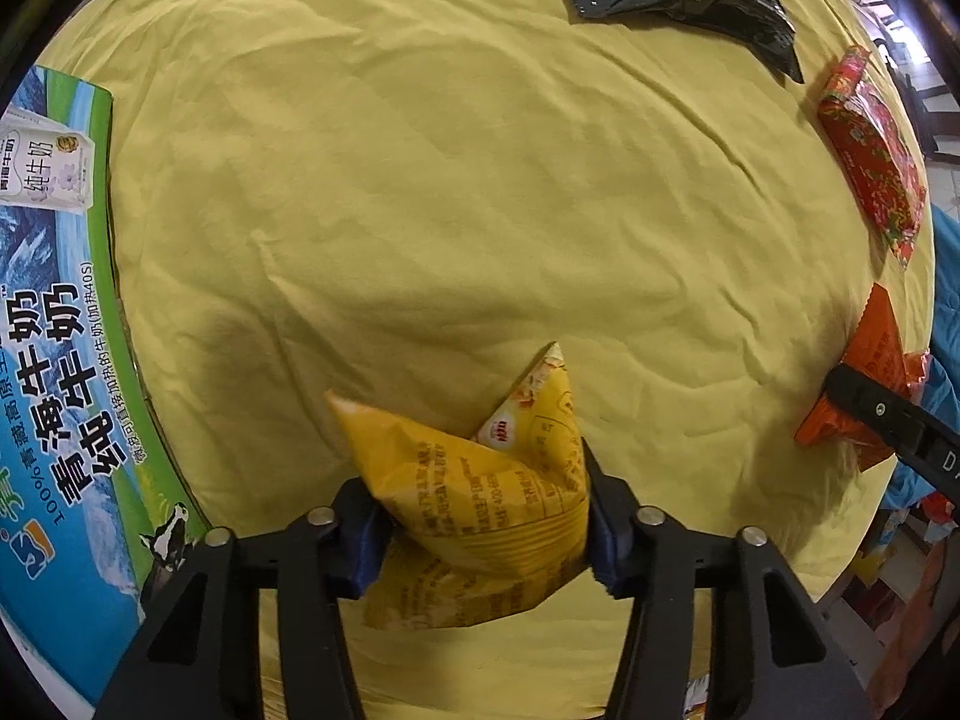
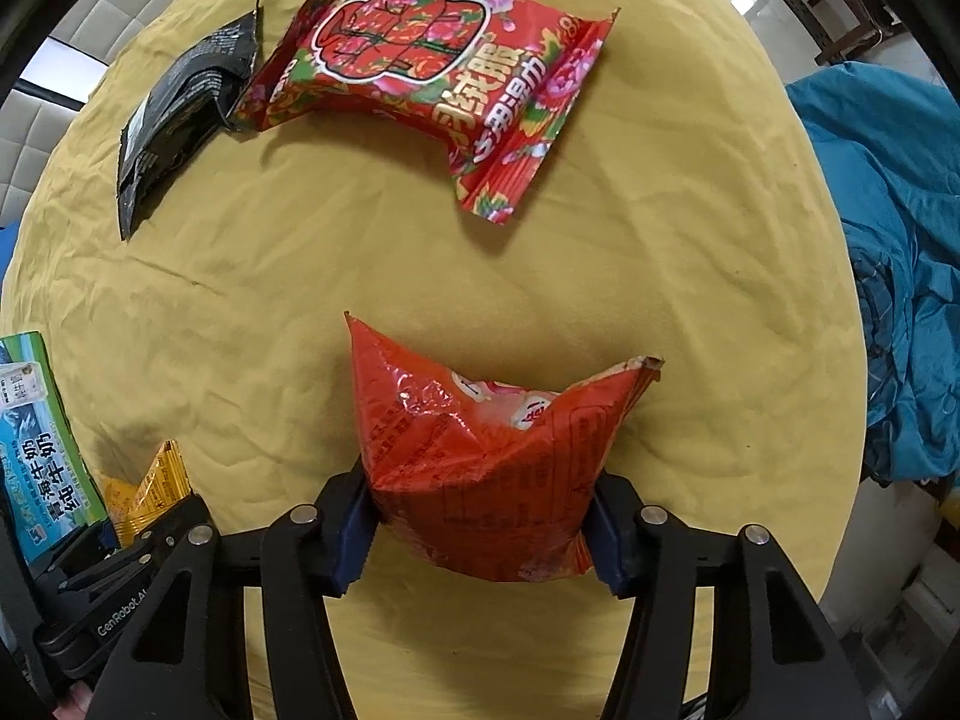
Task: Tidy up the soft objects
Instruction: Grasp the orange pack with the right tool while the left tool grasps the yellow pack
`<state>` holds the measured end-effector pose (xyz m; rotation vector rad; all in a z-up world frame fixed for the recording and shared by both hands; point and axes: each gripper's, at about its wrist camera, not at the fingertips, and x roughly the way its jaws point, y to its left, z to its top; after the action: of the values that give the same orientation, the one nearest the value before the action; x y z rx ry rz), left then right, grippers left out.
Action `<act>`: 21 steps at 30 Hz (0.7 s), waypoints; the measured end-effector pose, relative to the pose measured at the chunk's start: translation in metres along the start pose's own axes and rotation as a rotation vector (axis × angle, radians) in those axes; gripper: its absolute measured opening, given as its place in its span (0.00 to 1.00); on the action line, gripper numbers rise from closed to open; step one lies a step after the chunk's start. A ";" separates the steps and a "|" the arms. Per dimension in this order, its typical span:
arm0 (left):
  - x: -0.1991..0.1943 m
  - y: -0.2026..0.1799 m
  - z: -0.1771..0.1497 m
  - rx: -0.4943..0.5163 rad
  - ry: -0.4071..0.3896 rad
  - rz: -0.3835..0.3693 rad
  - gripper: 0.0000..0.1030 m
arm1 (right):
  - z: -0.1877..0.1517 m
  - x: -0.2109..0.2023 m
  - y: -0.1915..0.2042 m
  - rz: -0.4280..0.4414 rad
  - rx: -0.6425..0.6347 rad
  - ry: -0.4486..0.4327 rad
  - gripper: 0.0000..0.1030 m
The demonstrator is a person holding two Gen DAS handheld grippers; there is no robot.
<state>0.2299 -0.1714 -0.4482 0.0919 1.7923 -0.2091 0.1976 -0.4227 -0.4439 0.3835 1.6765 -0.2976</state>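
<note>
Four snack packets on yellow cloth (image 1: 420,180): yellow packet (image 1: 480,480) squeezed in left gripper (image 1: 483,525); orange-red packet (image 2: 486,468) pinched in right gripper (image 2: 480,531); floral red packet (image 2: 432,72), black packet (image 2: 180,114) lay beyond. One milk carton box (image 1: 54,312). Only right view showed blue fabric (image 2: 888,276).
</note>
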 end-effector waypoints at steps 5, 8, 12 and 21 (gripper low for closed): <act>-0.008 -0.005 -0.008 0.006 -0.016 -0.008 0.46 | -0.007 -0.010 0.001 0.008 -0.014 -0.013 0.57; -0.015 -0.010 -0.013 0.019 -0.033 -0.011 0.45 | 0.000 -0.016 -0.001 0.020 -0.025 -0.022 0.57; -0.027 -0.015 -0.021 0.036 -0.059 -0.017 0.45 | -0.006 -0.031 0.006 0.028 -0.049 -0.046 0.57; -0.077 -0.017 -0.044 0.049 -0.162 -0.064 0.45 | -0.015 -0.080 0.025 0.068 -0.107 -0.100 0.57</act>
<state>0.2028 -0.1753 -0.3621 0.0515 1.6306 -0.2983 0.2041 -0.4000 -0.3621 0.3390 1.5709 -0.1730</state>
